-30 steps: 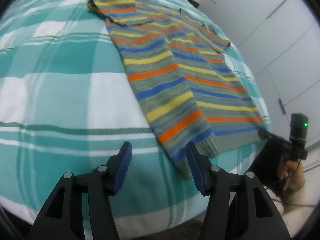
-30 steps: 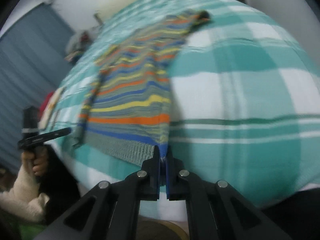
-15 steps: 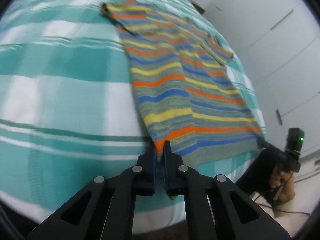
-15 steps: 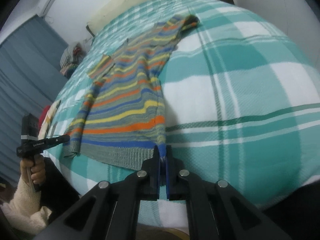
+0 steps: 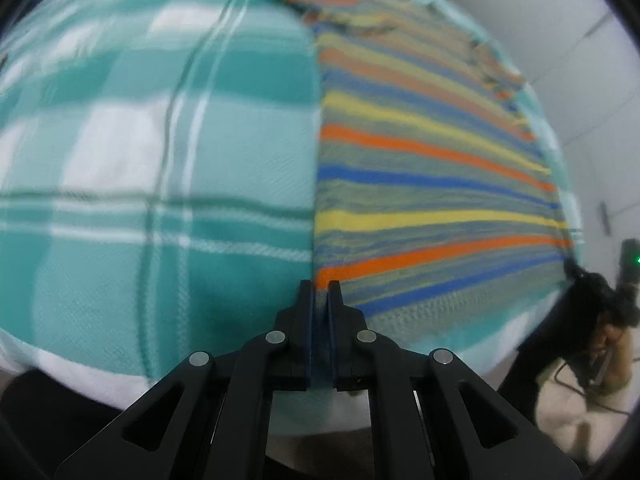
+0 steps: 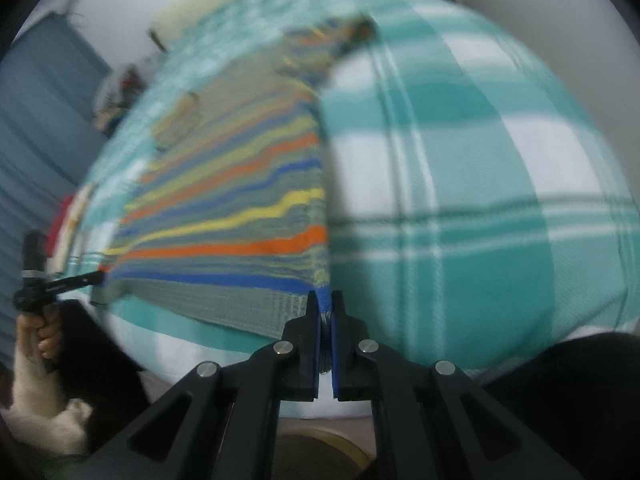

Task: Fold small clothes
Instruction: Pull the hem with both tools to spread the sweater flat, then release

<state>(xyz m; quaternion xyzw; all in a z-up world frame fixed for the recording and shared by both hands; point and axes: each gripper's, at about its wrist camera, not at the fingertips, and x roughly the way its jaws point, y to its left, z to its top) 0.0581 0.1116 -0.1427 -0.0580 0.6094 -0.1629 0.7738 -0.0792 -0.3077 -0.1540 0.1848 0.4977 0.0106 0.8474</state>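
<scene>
Both hand-held grippers, left (image 5: 319, 286) and right (image 6: 325, 298), clamped on striped sweater (image 5: 420, 184) hem corners.

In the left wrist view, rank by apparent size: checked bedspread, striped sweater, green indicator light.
1. Checked bedspread, largest, though only narrowly; fisheye stretch makes this unsure.
2. Striped sweater.
3. Green indicator light, a tiny dot, far off.
</scene>
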